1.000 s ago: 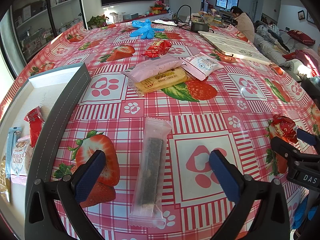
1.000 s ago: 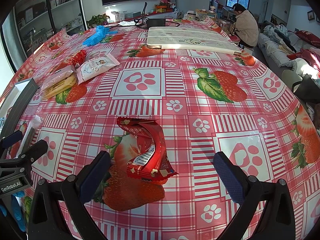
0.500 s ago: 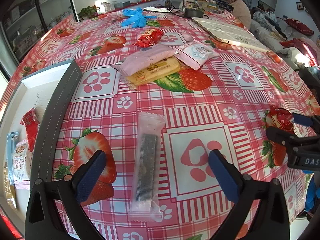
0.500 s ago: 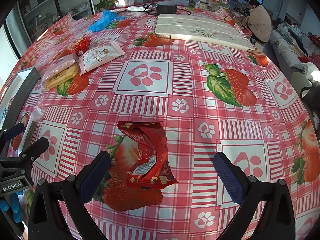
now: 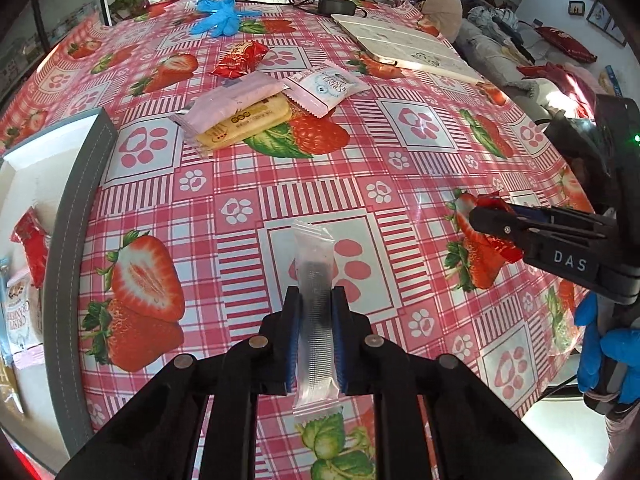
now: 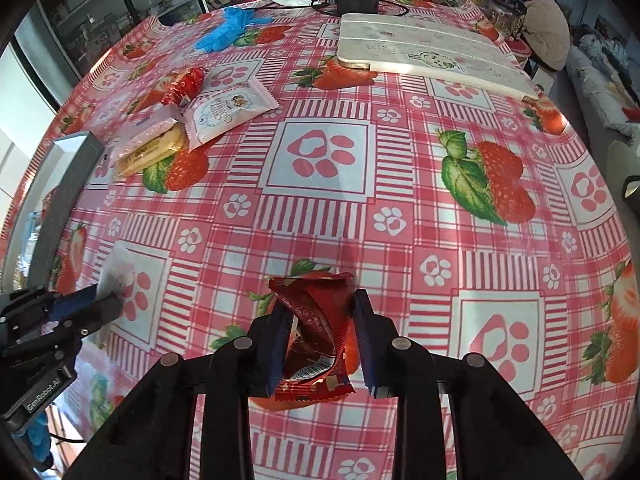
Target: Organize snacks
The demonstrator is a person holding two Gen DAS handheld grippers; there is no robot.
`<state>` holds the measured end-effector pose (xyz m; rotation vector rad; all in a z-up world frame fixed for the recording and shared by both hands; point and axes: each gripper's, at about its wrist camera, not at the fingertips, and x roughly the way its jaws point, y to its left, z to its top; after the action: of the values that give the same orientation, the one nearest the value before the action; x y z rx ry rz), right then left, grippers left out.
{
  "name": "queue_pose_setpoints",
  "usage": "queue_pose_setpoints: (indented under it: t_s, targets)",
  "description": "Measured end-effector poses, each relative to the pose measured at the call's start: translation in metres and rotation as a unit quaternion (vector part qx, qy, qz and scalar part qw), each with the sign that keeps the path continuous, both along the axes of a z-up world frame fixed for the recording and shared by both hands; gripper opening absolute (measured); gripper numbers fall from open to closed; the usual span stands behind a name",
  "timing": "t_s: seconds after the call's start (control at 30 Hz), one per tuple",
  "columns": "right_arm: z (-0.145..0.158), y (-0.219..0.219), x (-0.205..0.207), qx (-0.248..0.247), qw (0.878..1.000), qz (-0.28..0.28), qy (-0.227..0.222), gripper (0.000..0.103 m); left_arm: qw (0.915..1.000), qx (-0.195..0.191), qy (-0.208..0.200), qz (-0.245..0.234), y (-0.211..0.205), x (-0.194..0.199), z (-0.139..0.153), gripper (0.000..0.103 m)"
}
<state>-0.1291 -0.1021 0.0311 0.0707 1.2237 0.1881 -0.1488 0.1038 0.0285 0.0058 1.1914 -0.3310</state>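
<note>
Left gripper (image 5: 315,336) has just closed on the clear snack stick (image 5: 316,320); right gripper (image 6: 322,344) on the red packet (image 6: 314,332), both on the tablecloth (image 6: 400,184). Lift straight, carry to the grey-rimmed tray (image 5: 68,216).

**What the two wrist views leave unclear**

The grey-rimmed tray (image 5: 66,216) runs off the left edge, so the snack packets (image 5: 24,280) inside it show only in part. Beside the tray, the yellow biscuit pack (image 5: 244,124) lies half under a pink packet (image 5: 236,98). Print on the white packet (image 6: 224,110) is too small to read
</note>
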Motion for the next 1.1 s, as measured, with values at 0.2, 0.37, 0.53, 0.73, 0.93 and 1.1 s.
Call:
queue_pose_setpoints:
  t_s: [0.2,0.37,0.53,0.73,0.93,1.1]
  targets:
    - [0.024,0.014,-0.008,0.047,0.999,0.002,-0.011,0.03,0.9994,-0.006,-0.033,0.006,0.019,-0.01,0.038,0.017]
    - [0.048,0.049,-0.003,0.073,0.997,0.031,-0.024,0.031,0.998,0.0,-0.06,0.019,0.051,-0.011,0.072,0.017]
    - [0.068,0.107,0.007,0.092,0.992,0.085,-0.03,0.03,0.9948,0.003,-0.079,0.064,0.105,-0.006,0.096,0.017]
    - [0.079,0.197,0.028,0.109,0.982,0.152,-0.023,0.031,0.9849,0.027,-0.101,0.138,0.175,0.006,0.103,0.017]
    - [0.073,0.279,0.05,0.123,0.972,0.199,-0.002,0.031,0.981,0.034,-0.082,0.172,0.22,0.012,0.079,0.017]
    - [0.059,0.327,0.065,0.113,0.969,0.22,0.018,0.031,0.9794,0.03,-0.053,0.193,0.244,0.015,0.051,0.017]
